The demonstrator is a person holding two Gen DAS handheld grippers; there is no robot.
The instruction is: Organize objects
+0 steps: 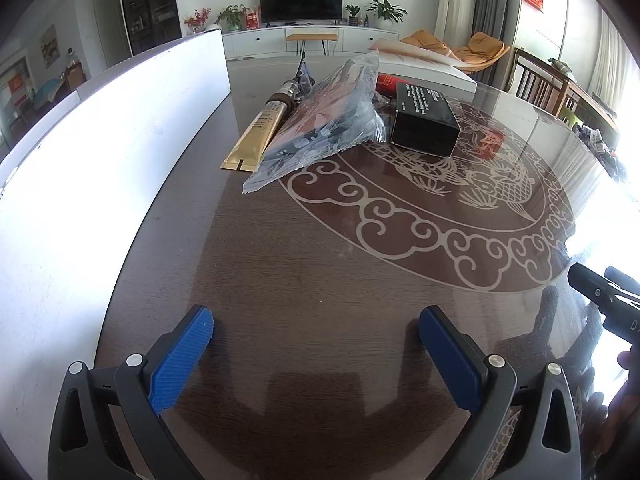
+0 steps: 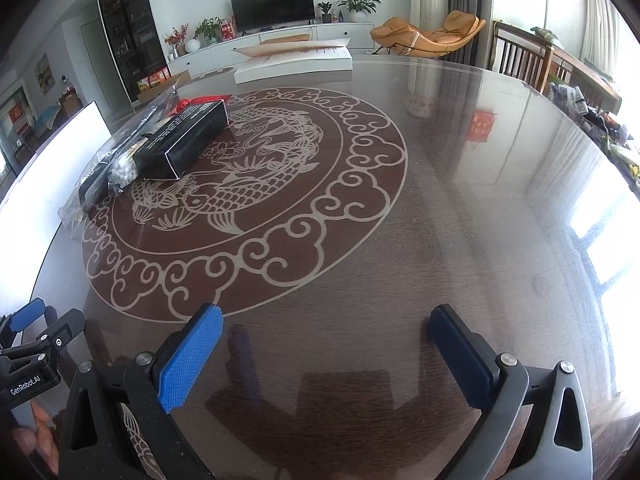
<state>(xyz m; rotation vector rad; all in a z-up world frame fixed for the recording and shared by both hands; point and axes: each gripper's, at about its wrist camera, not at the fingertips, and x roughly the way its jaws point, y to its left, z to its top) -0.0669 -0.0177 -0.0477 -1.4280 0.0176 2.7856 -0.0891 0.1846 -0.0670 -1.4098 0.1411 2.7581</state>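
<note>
A dark glass-topped desk point(image 1: 320, 280) with a pale fish-and-cloud pattern is shown, bordered on the left by a tall white panel point(image 1: 100, 160), and a flat white box point(image 2: 292, 64) lies at its far edge. The things to be organized are clustered at the far left of the desk: a clear plastic bag point(image 1: 320, 120) of dark items, a black box point(image 1: 424, 120) touching its right side, a gold tube point(image 1: 260, 132) lying along its left side, and a red item point(image 1: 386, 82) partly hidden behind the box. The left hand-held gripper point(image 1: 316, 332) is held wide open above bare desk, well short of the cluster; the right hand-held gripper point(image 2: 326, 330) is likewise spread wide and empty. The task is judged not yet begun. The black box is advised as a first pick, since it is rigid and unobstructed on its right. The bag is expected to crumple and slip, so a grip across its bulk is recommended. The gold tube is partly overlapped by the bag and should be approached from the left.
</note>
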